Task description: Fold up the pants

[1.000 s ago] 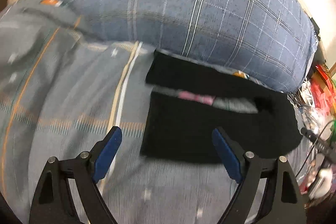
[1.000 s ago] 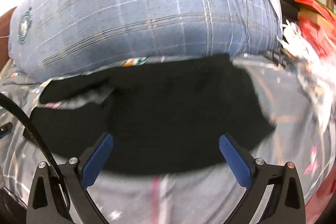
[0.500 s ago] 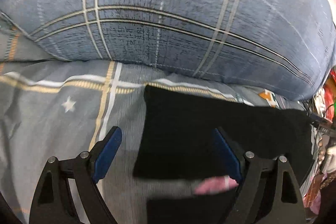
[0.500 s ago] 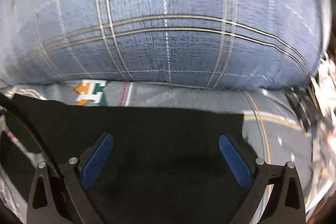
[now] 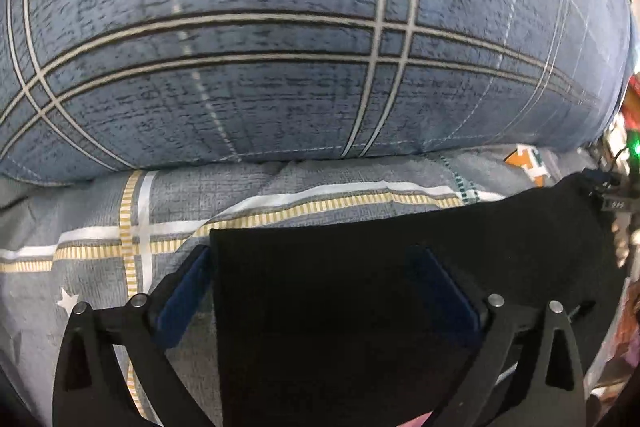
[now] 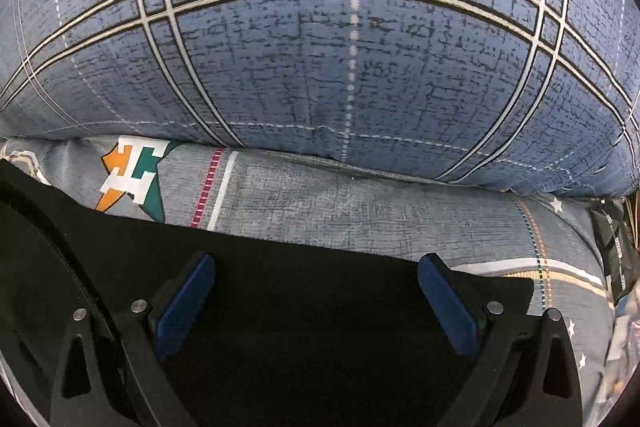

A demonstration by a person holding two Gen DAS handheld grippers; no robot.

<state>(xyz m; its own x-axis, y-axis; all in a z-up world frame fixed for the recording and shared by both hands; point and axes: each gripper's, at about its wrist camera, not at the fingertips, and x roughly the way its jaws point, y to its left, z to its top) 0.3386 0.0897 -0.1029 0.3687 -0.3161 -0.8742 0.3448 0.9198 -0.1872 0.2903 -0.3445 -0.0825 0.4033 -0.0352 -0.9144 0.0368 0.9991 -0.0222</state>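
Black pants (image 5: 400, 307) lie flat on a grey patterned bedsheet (image 5: 280, 187), their far edge running just short of a large blue plaid pillow (image 5: 300, 47) that rests on the sheet behind them. Left gripper (image 5: 312, 275): jaws opening, blue pads wide apart; the left pad (image 5: 184, 299) sits just beside the near left corner of the pants, over the sheet, while the right pad is over the black cloth; the pads do not press on the cloth. Right gripper (image 6: 316, 279): jaws spread wide, both blue pads (image 6: 444, 307) poised over the pants (image 6: 300, 327) near their far edge, nothing clamped between them. Whether either gripper's tips touch the fabric cannot be told. In the right wrist view the bedsheet (image 6: 360, 207) carries an orange-and-green printed emblem (image 6: 132, 175) just beyond the pants, below the pillow (image 6: 320, 47). Coloured clutter at the right margin of the left wrist view is too blurred to identify.
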